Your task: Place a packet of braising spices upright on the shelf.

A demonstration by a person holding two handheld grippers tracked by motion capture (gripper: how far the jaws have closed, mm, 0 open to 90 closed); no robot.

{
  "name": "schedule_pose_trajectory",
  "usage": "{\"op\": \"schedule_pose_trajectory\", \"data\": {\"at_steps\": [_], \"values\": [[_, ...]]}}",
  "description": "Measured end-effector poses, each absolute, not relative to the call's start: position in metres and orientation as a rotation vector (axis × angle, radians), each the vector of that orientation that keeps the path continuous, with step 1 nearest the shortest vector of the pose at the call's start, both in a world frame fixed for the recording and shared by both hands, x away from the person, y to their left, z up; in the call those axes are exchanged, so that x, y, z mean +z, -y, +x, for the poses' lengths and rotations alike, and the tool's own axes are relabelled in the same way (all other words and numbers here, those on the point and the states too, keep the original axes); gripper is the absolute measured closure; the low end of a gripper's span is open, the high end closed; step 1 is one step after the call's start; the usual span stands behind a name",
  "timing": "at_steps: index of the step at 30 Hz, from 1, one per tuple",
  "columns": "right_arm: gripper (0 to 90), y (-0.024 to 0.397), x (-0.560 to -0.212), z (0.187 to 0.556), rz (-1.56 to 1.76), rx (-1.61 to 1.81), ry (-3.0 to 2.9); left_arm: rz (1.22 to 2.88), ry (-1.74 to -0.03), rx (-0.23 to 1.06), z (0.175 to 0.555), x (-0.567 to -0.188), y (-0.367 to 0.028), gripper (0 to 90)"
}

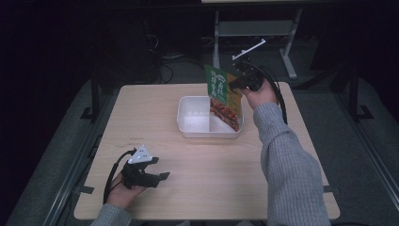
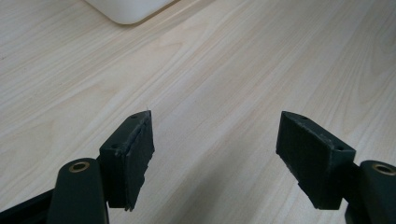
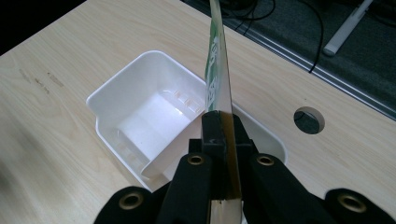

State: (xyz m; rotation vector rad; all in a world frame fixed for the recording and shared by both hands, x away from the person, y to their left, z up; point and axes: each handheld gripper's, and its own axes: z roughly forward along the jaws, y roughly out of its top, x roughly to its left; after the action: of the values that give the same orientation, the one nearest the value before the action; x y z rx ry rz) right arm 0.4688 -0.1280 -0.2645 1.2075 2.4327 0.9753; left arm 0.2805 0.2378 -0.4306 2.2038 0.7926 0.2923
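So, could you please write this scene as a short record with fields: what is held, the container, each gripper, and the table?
held thing: green and orange food packet, upright, its lower end inside the bin
container: white plastic bin with an inner divider, on the far half of the table
right gripper: shut on the packet's upper edge, above the bin
left gripper: open, nothing between its jaws, low over the near left of the table
table: light wood

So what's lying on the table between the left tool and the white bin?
Nothing: in the high view, only bare wooden table lies between the open left tool and the white bin. The left gripper view agrees.
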Motion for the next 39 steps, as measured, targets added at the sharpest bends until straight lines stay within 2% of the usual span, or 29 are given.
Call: {"op": "schedule_pose_trajectory", "data": {"at_steps": [39], "values": [[89.0, 0.139, -0.280, 0.464, 1.249, 0.972, -2.454, 2.202, -0.791, 0.293, 0.280, -0.430, -0.236, 27.3]]}}
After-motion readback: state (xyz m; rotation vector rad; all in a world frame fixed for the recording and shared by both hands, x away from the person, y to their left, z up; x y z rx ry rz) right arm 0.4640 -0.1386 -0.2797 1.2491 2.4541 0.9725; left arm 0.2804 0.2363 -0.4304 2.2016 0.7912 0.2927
